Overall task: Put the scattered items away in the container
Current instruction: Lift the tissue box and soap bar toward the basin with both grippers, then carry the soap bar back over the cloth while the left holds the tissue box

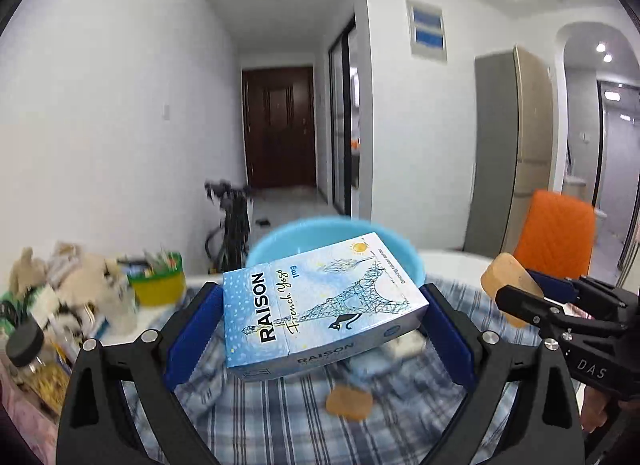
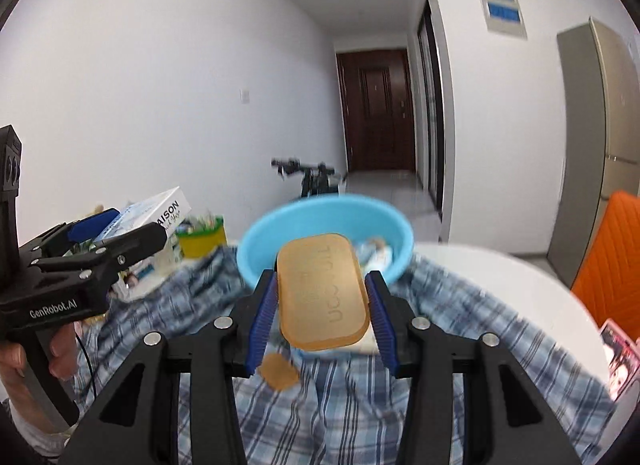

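- White walls and a long hallway ending in a dark wooden door (image 1: 278, 127) stand behind the work area; a tall grey-gold cabinet (image 1: 508, 149) and an orange chair (image 1: 554, 233) sit to the right.
- Covering the white table (image 2: 520, 285) is a blue plaid cloth (image 2: 320, 405), rumpled rather than flat, so anything lying on it sits unevenly.
- At the far side of the cloth stands the light blue basin (image 2: 324, 233), the container for the tidying; some small pale thing already lies inside, too blurred to name.
- The left gripper (image 1: 322, 301) is clamped on a blue RAISON cigarette box (image 1: 320, 305), its pads pressing the two short ends, the box lifted clear of the cloth with the basin just beyond it.
- The right gripper (image 2: 322, 297) is clenched on a tan soap bar (image 2: 322, 293) across its narrow width, raised in front of the basin's near rim.
- Both loads appear to be held high and pointed at the basin so they can go over the rim and be let go together.
- One tan round piece (image 2: 278, 371) lies on the cloth near both tools, not yet collected.
- Clutter sits at the far left: a yellow tub (image 1: 158, 285) and a dark-lidded jar (image 1: 28, 345).
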Demonstrator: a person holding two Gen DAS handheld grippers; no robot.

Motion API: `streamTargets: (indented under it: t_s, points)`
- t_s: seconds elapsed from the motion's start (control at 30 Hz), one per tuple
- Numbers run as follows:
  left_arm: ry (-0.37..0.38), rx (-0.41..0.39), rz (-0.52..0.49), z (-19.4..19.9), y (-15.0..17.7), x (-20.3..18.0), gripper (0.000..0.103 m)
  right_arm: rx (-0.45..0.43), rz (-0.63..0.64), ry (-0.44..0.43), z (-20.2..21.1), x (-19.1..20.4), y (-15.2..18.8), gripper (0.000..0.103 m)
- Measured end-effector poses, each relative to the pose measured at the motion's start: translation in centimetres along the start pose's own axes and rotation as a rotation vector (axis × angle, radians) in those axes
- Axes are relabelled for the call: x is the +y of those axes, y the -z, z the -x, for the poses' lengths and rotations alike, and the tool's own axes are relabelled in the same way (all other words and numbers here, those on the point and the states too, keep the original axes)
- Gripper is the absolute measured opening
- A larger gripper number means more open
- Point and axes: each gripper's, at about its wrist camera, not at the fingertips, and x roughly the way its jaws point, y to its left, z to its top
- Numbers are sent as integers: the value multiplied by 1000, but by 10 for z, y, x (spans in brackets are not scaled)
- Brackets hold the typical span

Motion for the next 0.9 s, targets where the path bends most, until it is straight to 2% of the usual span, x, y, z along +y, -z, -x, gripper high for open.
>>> streamTargets:
  t_s: [0.13, 0.23, 0.7, 0.9]
  points:
    - [16, -34, 2, 15, -11, 3, 98, -70, 48, 15, 21, 11, -10, 44]
    - [24, -47, 7, 23, -10, 6, 98, -91, 66, 0, 32, 17, -12, 44]
    - [34, -36, -13, 26, -5, 3, 98, -106, 80, -2, 36, 21, -11, 43]
    - [37, -20, -6, 23, -2, 2, 98, -54, 68, -19, 28, 14, -3, 40]
